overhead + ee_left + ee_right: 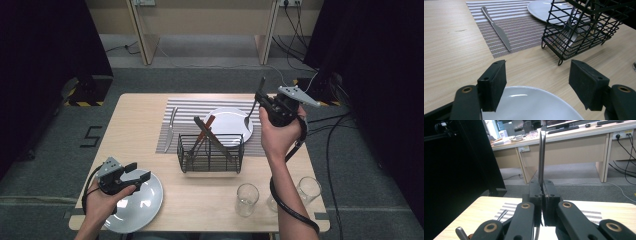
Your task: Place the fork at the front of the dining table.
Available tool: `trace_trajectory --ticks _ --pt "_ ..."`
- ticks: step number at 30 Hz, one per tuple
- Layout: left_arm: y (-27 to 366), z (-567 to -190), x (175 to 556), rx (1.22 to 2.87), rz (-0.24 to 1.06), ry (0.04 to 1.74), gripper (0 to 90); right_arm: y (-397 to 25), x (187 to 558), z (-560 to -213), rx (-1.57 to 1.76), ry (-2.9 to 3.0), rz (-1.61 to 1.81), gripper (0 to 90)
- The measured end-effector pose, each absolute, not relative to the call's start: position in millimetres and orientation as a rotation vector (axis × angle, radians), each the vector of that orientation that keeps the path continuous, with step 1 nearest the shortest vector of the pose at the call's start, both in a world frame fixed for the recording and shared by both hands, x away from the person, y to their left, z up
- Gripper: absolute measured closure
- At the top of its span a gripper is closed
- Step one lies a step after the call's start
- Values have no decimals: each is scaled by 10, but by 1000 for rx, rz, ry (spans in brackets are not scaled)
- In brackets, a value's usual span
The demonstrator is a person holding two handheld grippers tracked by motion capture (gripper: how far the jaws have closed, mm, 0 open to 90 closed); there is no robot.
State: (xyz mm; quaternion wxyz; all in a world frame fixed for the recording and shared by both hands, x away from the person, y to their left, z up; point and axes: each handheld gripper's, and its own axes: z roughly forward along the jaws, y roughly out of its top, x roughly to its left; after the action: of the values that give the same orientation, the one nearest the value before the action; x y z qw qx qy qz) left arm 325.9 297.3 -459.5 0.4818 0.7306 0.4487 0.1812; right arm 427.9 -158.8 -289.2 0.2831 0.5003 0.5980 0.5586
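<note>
We see a light wooden table [135, 130]. On it lie a striped placemat [187, 111] at the far middle, a black wire basket [210, 153] at the centre, a white plate [145, 202] near left, and two glasses [247, 198] near right.

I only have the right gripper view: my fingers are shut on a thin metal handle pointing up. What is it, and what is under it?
Observer: It is a fork. Its tines hang below the right gripper, over the right edge of the white plate on the striped mat.
Operator: What about the left gripper?
Observer: The left gripper is open and holds nothing, above a second plate at the table's near left corner.
Operator: Anything near that plate I should mind?
Observer: A wire basket stands just in front of the mat, with several utensils leaning in it.
</note>
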Motion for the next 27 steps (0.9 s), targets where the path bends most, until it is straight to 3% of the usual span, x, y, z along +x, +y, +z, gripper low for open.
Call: trace_trajectory --ticks 27 --pt "2977 -4601 3256 1781 438 1096 296 -1712 4280 -2959 1369 1590 1448 873"
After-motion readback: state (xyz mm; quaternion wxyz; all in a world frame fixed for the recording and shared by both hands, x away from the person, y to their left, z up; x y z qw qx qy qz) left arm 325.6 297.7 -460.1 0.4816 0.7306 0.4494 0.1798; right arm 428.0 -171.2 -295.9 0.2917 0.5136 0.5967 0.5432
